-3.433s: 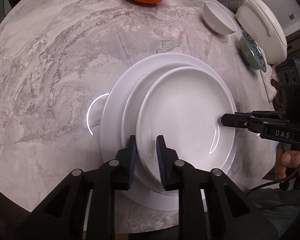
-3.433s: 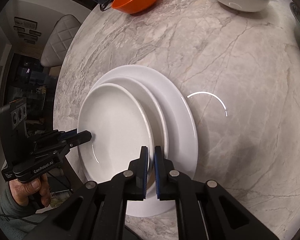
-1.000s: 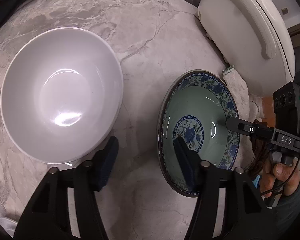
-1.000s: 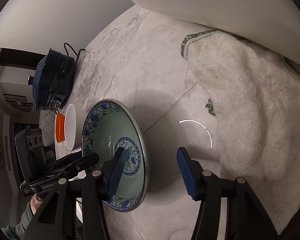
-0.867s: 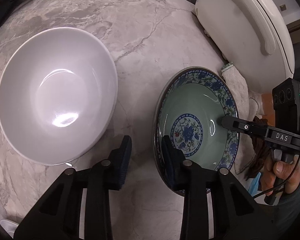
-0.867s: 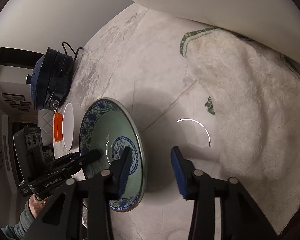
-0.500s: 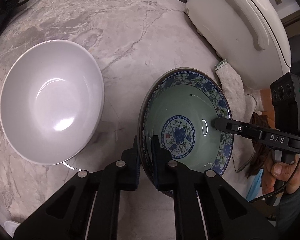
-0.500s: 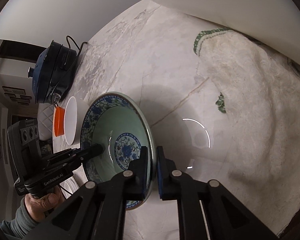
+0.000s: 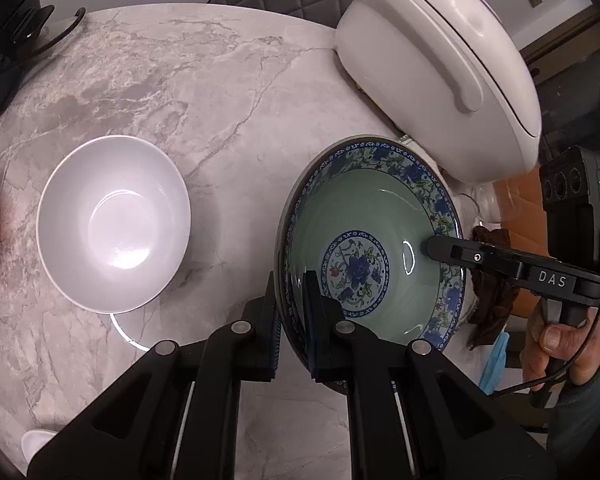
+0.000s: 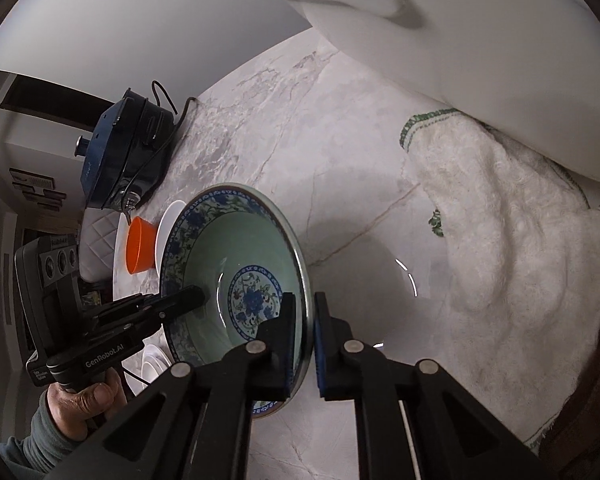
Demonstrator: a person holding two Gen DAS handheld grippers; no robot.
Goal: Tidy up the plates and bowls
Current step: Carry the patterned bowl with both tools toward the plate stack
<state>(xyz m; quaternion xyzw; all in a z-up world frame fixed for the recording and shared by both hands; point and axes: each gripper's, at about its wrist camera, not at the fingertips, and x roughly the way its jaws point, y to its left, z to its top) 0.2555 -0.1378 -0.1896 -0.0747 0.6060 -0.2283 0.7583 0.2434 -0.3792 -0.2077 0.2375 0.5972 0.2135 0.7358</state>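
Note:
A green bowl with a blue flower border [image 9: 364,216] [image 10: 240,252] hangs a little above the marble table [image 9: 228,92], held from both sides. My left gripper [image 9: 290,304] is shut on its near-left rim. My right gripper [image 10: 305,320] is shut on the opposite rim and shows in the left wrist view as a black finger [image 9: 452,250] reaching in from the right. A white bowl [image 9: 114,224] sits on the table to the left of the green one. Beyond it an orange bowl [image 10: 140,245] lies at the far side.
A large white lidded cooker [image 9: 440,68] stands close behind the green bowl, on a white towel [image 10: 512,248]. A dark blue appliance with a cord [image 10: 128,152] sits at the table's far edge. White plates [image 10: 152,364] lie under the left gripper's handle. A person's hand [image 9: 556,344] grips the right handle.
Both grippers closed onto the green bowl's rim, from jaws standing wide on either side of it. The bowl has since risen off the table, and the view has pulled back.

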